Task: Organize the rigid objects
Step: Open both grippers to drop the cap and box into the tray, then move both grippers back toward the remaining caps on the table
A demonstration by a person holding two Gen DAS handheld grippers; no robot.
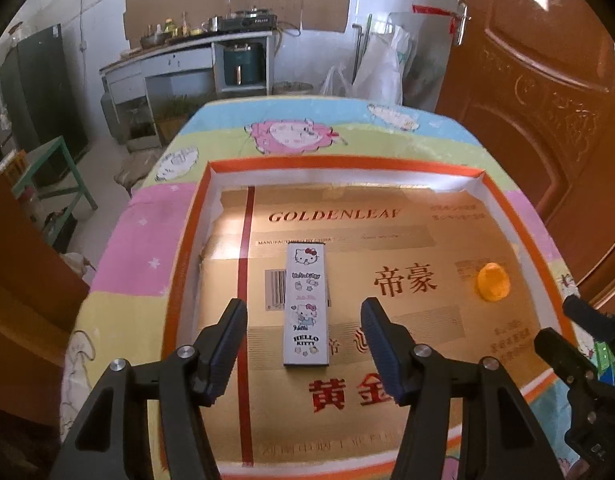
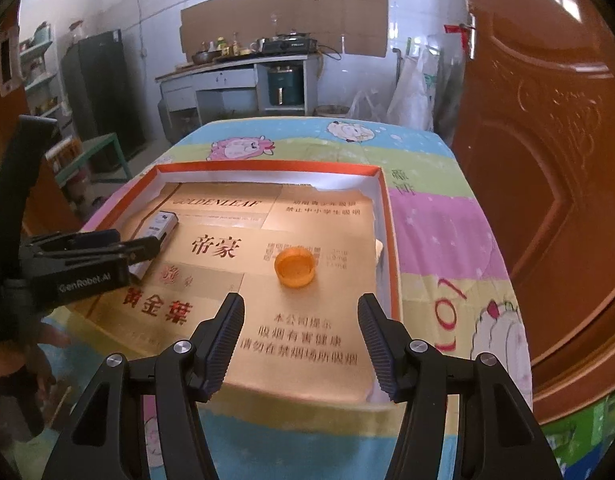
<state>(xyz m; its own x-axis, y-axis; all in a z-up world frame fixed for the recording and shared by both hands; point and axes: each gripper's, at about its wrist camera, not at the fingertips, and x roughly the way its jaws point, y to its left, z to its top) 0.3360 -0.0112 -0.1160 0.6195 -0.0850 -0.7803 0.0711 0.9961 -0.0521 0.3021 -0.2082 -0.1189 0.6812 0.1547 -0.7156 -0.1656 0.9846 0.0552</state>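
Left wrist view: left gripper (image 1: 303, 344) is hanging spread and empty over the Hello Kitty box (image 1: 306, 305), which is lying flat in the tray (image 1: 189, 248).
Right gripper (image 2: 301, 342): standing spread, holding nothing, short of the orange cap (image 2: 294, 268).
Surroundings: tray is sitting on the cartoon-print counter (image 2: 439, 232); brown door (image 2: 547, 160) is standing to the right.

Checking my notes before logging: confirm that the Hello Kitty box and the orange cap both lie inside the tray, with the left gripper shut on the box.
One thing is wrong: the left gripper is open, its jaws standing clear on either side of the Hello Kitty box, as the left wrist view shows. The box and the orange cap do both lie inside the tray.
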